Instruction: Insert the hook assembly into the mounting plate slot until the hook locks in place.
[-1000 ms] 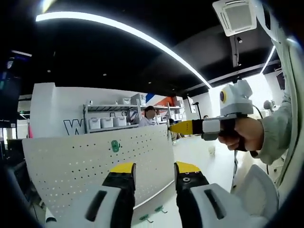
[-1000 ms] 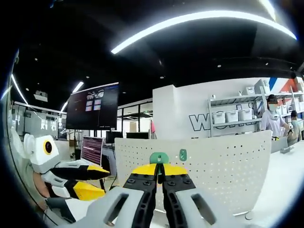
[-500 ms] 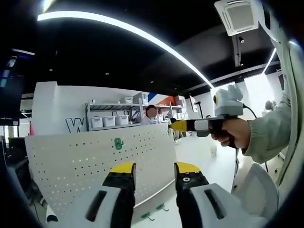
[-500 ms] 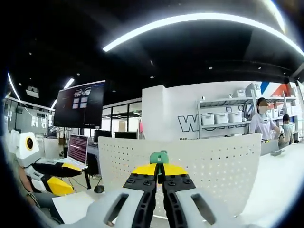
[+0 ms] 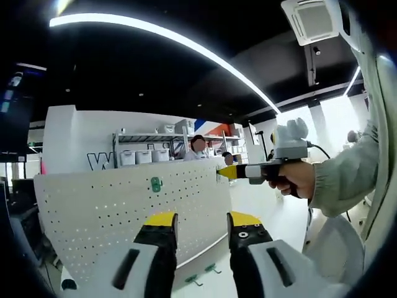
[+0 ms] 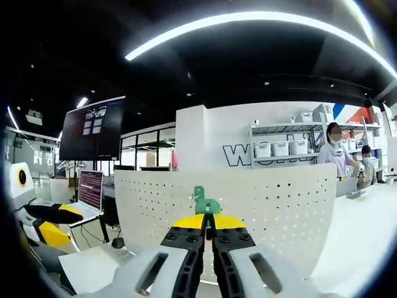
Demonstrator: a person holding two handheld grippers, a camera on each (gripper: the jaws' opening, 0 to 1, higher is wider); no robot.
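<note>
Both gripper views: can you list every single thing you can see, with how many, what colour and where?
Pegboard: one, white with rows of small holes, standing upright in front of both tools.
Hook on pegboard: one, green, mounted near the board's top edge.
Held hook: one, green, pinched at the right tool's tips.
Loose hooks: two, green, lying on the white table at the board's foot.
Shelf with bins: one, grey with white bins, against the far wall.
Monitor: one, dark, hanging at the left.
Laptop: one, open, on a desk at the left.
Left tool: yellow-tipped, jaws apart.
Right tool: yellow-tipped, closed on the held hook.
</note>
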